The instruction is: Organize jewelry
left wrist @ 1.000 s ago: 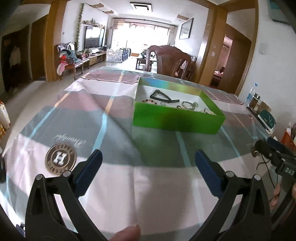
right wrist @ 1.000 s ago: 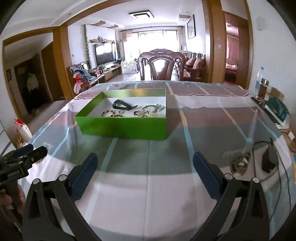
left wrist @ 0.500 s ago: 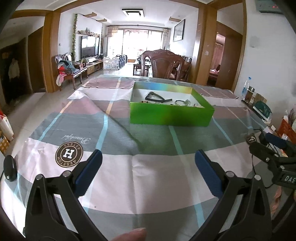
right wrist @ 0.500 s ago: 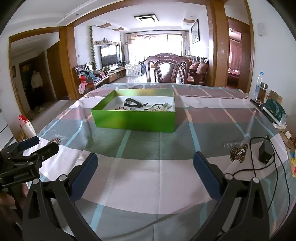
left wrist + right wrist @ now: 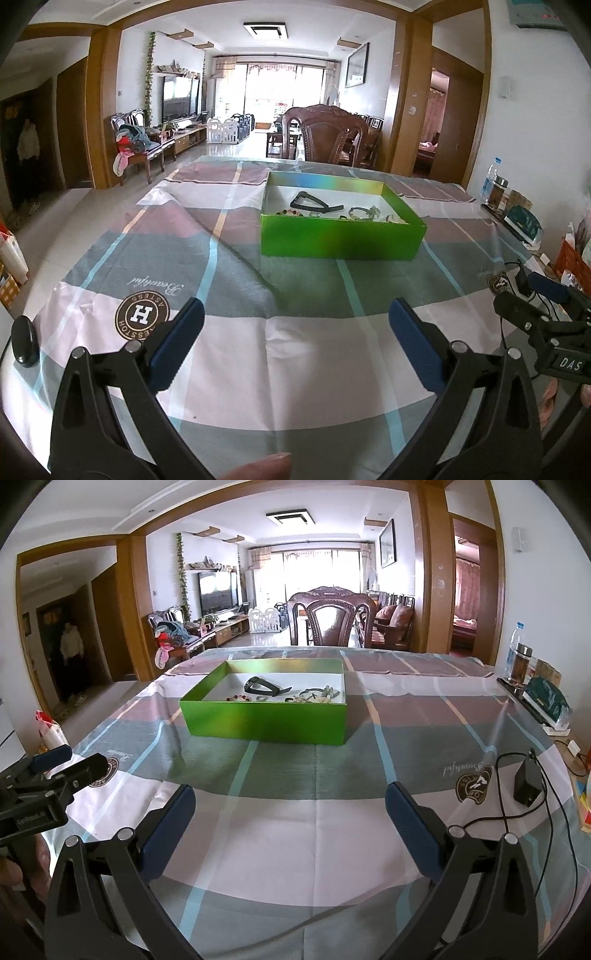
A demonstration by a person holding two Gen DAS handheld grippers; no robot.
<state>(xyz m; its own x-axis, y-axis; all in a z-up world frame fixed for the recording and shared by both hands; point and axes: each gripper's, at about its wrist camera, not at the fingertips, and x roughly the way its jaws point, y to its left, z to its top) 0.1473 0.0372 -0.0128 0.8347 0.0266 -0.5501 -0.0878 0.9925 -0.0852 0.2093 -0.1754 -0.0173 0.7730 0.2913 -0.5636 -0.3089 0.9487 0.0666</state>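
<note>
A shallow green box (image 5: 341,240) (image 5: 266,722) stands on the checked tablecloth, far ahead of both grippers. Inside it lie a black band (image 5: 314,203) (image 5: 264,686), a string of brown beads (image 5: 290,212) (image 5: 238,698) and silvery bracelets (image 5: 364,213) (image 5: 314,696). My left gripper (image 5: 295,325) is open, held low over the near cloth with nothing between its blue pads. My right gripper (image 5: 290,805) is open too, likewise empty. Each gripper shows at the edge of the other's view.
A black oval object (image 5: 24,341) lies at the cloth's near left edge. A black adapter with cable (image 5: 528,782) sits near right. Bottles (image 5: 517,657), a dark green pouch (image 5: 546,701) and an orange crate (image 5: 572,262) line the right side. A wooden chair (image 5: 332,620) stands behind the table.
Both grippers have drawn back and risen, so the green box looks smaller and farther away. Both stay open and empty.
</note>
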